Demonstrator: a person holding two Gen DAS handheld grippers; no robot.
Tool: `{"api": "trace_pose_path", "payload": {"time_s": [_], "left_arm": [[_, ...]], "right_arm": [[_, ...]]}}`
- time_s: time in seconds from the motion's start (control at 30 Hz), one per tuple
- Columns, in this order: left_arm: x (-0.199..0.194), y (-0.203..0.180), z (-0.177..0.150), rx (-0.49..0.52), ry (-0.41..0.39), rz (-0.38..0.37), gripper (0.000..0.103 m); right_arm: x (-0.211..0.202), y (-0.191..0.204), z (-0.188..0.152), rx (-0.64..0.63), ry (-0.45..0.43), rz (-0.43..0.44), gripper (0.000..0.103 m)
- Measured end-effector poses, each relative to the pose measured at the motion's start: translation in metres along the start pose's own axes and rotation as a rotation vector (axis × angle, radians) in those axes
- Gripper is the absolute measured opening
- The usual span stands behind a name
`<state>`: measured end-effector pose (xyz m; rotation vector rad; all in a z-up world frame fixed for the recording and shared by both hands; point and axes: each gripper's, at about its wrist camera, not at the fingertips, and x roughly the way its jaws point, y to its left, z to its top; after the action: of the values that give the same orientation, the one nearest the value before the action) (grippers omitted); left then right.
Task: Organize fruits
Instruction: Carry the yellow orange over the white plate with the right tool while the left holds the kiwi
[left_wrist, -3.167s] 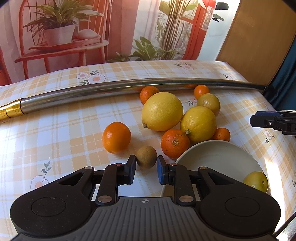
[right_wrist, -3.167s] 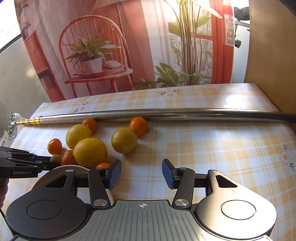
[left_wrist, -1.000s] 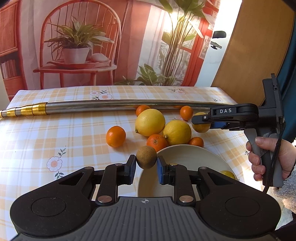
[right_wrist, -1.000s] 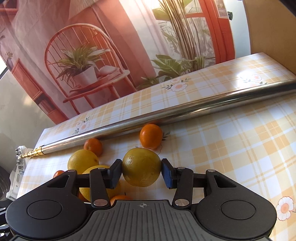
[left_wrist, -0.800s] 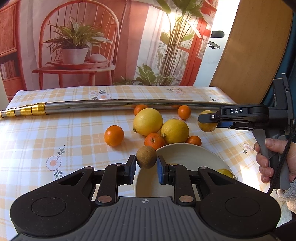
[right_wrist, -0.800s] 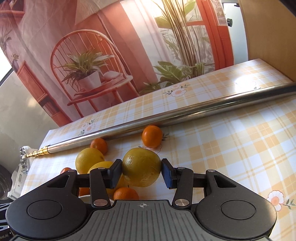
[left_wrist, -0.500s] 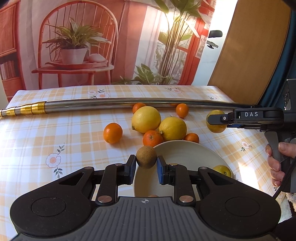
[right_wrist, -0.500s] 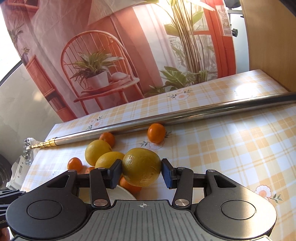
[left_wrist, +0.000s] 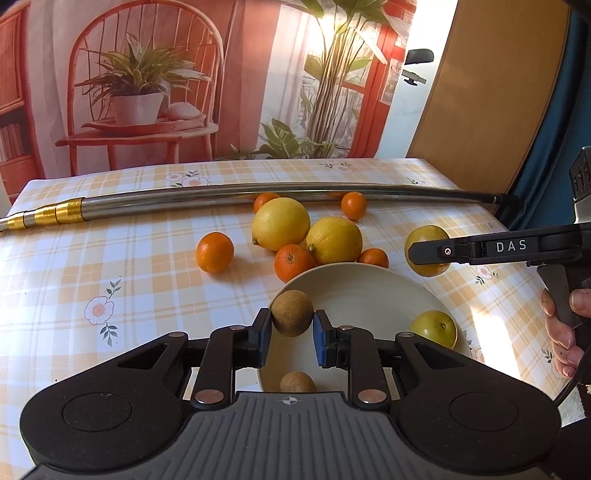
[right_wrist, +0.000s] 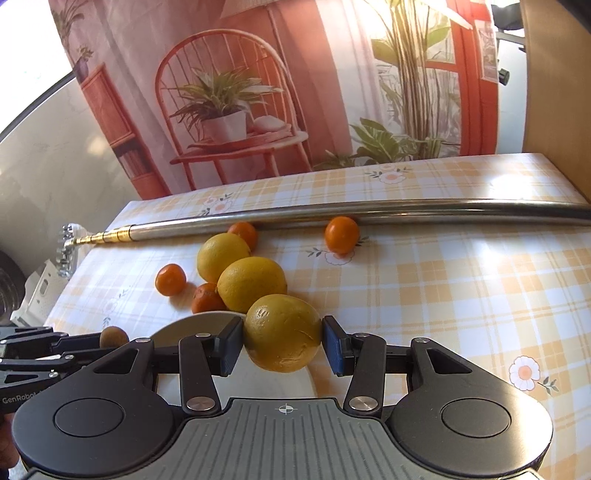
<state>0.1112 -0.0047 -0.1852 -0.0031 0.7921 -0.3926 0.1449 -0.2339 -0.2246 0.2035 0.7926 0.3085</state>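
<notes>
I am holding a brown kiwi in my left claw, pinched between both pads, hanging above the near left rim of the cream bowl. My right claw is gripping a yellow lemon at its sides, just over the bowl's far edge. The bowl is already carrying 1 kiwi and 1 small lemon. 2 big lemons and 5 mandarins are waiting on the bench, near a metal pole. To do this well, I am judging that each fruit should be lowered toward bare bowl floor before the pads part, 1 claw at a time, so nothing is rolling out or knocking its neighbours.
</notes>
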Motion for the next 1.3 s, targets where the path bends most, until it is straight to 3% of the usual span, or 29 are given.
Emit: {"api": "trace_pose_path", "payload": {"time_s": [0.4,0.93,1.3], "left_arm": [[0.008,-0.003,-0.004,0.029,0.035,0.012,0.025],[0.016,-0.007,-0.007,0.049,0.069,0.011,0.025],[0.022,-0.008,-0.008,0.061,0.103,0.026,0.025]], "right_arm": [[0.013,0.017,-0.009,-0.083,0.096,0.016,0.042],[0.031,0.019,-0.016,-0.089,0.187,0.004,0.042],[0.032,0.019,-0.015,-0.089,0.196,0.001,0.043]]}}
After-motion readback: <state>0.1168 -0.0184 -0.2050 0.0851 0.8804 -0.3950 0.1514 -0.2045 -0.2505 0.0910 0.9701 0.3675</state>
